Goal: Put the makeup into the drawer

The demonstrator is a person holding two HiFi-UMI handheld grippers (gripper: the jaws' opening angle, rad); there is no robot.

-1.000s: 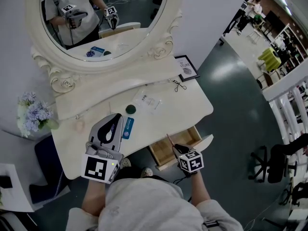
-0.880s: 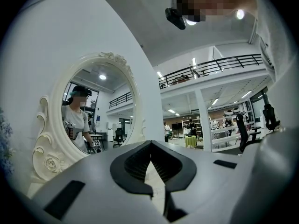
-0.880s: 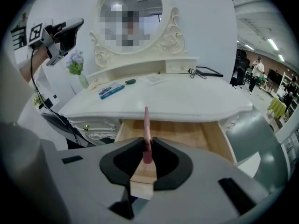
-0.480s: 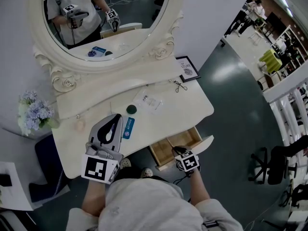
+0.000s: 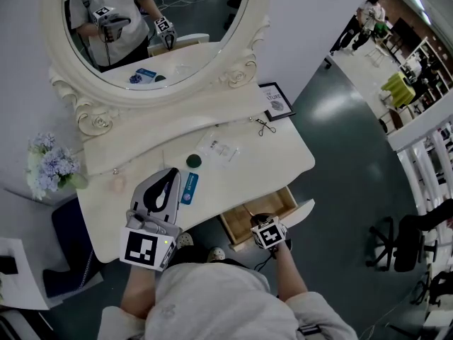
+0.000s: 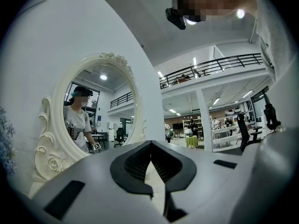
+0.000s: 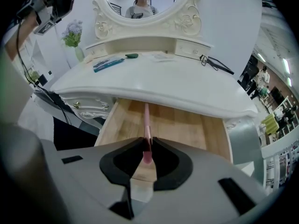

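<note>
My right gripper (image 7: 147,144) is shut on a slim pink makeup stick (image 7: 146,118), which points forward and down into the open wooden drawer (image 7: 191,125). In the head view that gripper (image 5: 260,222) hangs just over the drawer (image 5: 282,200) below the table's front edge, its marker cube hiding the stick. The left gripper (image 5: 170,174) rests level over the white dressing table (image 5: 283,158); its fingertips (image 6: 150,143) meet with nothing between them. A blue makeup item (image 5: 188,188) lies on the table just right of it.
On the table are a dark green round lid (image 5: 192,161), a clear packet (image 5: 219,149), a thin black wire thing (image 5: 264,126), a small framed picture (image 5: 274,100) and flowers (image 5: 48,165). The oval mirror (image 5: 152,27) stands behind. Grey floor lies to the right.
The right gripper has sunk toward the drawer and rolled, its cube turned. The pink stick that stuck out up-left is hidden under it in the head view. The left gripper kept still.
</note>
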